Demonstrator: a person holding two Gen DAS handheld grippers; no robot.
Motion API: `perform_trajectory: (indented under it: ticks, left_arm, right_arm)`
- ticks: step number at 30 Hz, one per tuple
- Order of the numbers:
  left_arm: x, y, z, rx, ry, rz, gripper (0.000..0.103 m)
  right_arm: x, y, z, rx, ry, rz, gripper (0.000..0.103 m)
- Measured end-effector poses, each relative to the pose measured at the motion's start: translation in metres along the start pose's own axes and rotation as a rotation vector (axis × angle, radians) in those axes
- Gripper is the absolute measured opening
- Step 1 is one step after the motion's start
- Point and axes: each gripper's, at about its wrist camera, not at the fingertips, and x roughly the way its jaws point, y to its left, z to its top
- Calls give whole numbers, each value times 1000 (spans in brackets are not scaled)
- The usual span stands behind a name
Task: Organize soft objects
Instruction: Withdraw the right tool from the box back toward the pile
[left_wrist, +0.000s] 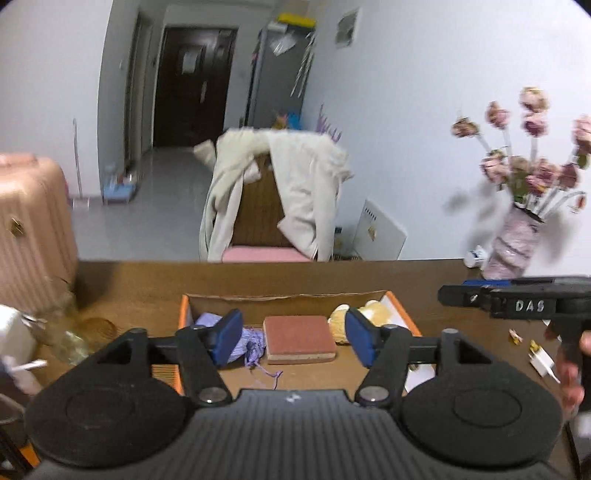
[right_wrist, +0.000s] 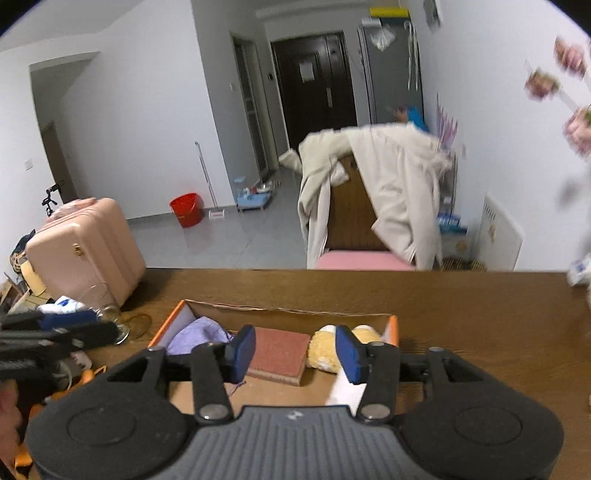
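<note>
The orange cardboard box (left_wrist: 402, 312) sits on the brown table (right_wrist: 480, 321) and holds 3 soft things. At its middle lies the red-brown sponge block (left_wrist: 300, 336), on the box's left side the lilac drawstring pouch (left_wrist: 248, 341), on its right side the yellow plush toy (right_wrist: 327, 350). The left gripper (left_wrist: 293, 338) and right gripper (right_wrist: 294, 353) both hover before the box, jaws wide apart, holding nothing. The sorting looks nearly finished; any next move calls for picking a target inside the box.

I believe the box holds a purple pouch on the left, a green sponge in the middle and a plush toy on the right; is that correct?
Not quite: the sponge is reddish-brown, not green, as both wrist views show. The pouch on the left and plush toy on the right of the box are as stated.
</note>
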Motion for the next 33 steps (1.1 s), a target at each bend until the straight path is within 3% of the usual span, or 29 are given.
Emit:
perform_trajectory:
  ticks: [4,7,14,19,24,28,33]
  left_arm:
    - [-54,-10,-11,63,-45,24,73]
    - [-91,-18,-33,101,-76,50,75]
    - [-163,-37,-117,168,-182,20,82]
    - [-198,-45,-188,194,-205,5,85]
    - [-219,-34,-245,100,-184,13,85]
    - [-235,-22,-279,14,-172,60,85]
    - [-247,-9,-302,-56,-134,70,85]
  right_arm:
    - [-57,8,-14,-27,-39,-6,54]
    - [-94,21,-36,-65,-72,25,65]
    - [-155,59,-120,-148,-145,107,71]
    - [-189,82,-192,-170,-201,143,78]
    - [-209,113,-256,-207,-197,121,80]
    - [-220,130,-300,-188,-177,99,80]
    - [-214,138,-337,-88,-98,189,80]
